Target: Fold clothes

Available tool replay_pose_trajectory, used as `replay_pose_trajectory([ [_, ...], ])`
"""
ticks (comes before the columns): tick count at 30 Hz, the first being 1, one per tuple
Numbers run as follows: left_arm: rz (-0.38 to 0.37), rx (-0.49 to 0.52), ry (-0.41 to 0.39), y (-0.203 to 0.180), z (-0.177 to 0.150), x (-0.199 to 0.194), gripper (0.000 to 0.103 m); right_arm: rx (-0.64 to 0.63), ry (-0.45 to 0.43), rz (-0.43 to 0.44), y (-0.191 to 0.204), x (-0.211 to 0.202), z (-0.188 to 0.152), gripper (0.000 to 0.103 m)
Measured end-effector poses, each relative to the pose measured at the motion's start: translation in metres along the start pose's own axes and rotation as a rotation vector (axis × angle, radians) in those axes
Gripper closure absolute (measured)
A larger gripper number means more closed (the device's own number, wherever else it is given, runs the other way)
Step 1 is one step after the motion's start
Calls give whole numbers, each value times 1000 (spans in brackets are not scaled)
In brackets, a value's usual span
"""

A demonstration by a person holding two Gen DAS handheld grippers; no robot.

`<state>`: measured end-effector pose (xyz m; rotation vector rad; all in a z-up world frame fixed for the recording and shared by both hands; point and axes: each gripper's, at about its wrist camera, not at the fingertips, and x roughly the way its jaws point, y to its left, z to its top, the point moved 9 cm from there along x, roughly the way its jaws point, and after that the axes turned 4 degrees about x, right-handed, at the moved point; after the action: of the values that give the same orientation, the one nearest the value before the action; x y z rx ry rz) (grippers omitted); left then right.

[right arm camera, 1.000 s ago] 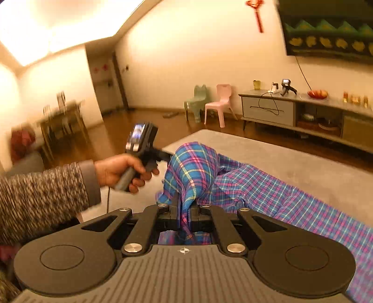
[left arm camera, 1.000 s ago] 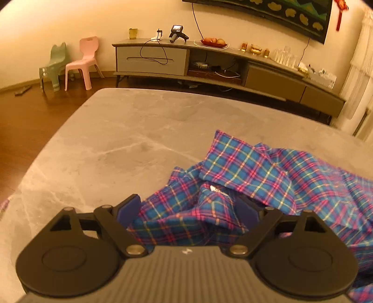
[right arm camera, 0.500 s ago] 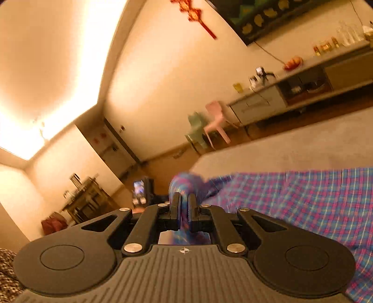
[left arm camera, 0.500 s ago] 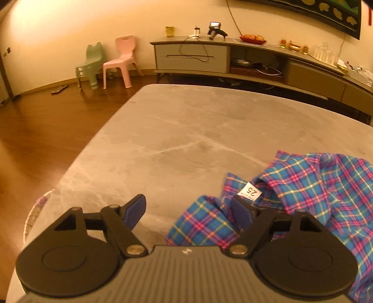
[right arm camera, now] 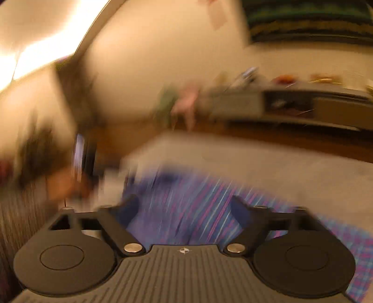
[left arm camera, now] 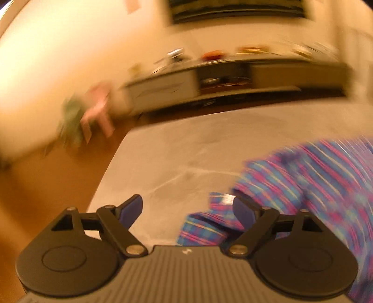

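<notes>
Both frames were motion-blurred. Left gripper (left arm camera: pixel 186 207) and right gripper (right arm camera: pixel 184 207) were held with fingers apart, nothing clamped. Plaid shirt (left arm camera: pixel 314 177) was left on the table (left arm camera: pixel 186 144), likely for regrasping.

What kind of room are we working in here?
Probably a home living room. A long low TV cabinet stands along the far wall under a dark framed hanging, small children's chairs sit on the wood floor, and the plaid shirt lies on a grey table.
</notes>
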<state>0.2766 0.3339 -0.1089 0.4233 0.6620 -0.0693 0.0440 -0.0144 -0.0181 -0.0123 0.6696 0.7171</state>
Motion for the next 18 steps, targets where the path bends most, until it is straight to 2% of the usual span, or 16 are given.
replay_pose_trajectory([
  [2,-54,81,-34,-20,-2,-11,12,-114,83,-81,13,30,-36,15],
  [4,-81,142,-68,-42,-2,-14,4,-131,149,-109,15,52,-60,17],
  [6,-71,196,-50,-59,-5,0,2,-170,218,-159,12,68,-74,47],
  [7,-45,233,-42,-65,-6,10,4,-198,248,-191,12,72,-79,78],
  [8,9,252,-32,-64,-4,22,13,-214,260,-205,11,69,-78,88],
  [9,69,264,-21,-62,-2,34,45,-229,257,-201,9,64,-70,91],
  [10,90,243,-4,-56,0,42,63,-245,251,-196,6,58,-62,97],
  [11,89,163,-2,-43,5,46,94,-258,227,-202,4,49,-48,98],
  [13,79,-26,-7,-13,18,50,98,-246,145,-239,-11,24,-7,99],
  [16,41,-300,-3,26,26,54,99,-138,-13,-345,-68,-15,66,100],
  [18,11,-377,20,30,24,59,99,-31,-107,-438,-121,-32,112,100],
])
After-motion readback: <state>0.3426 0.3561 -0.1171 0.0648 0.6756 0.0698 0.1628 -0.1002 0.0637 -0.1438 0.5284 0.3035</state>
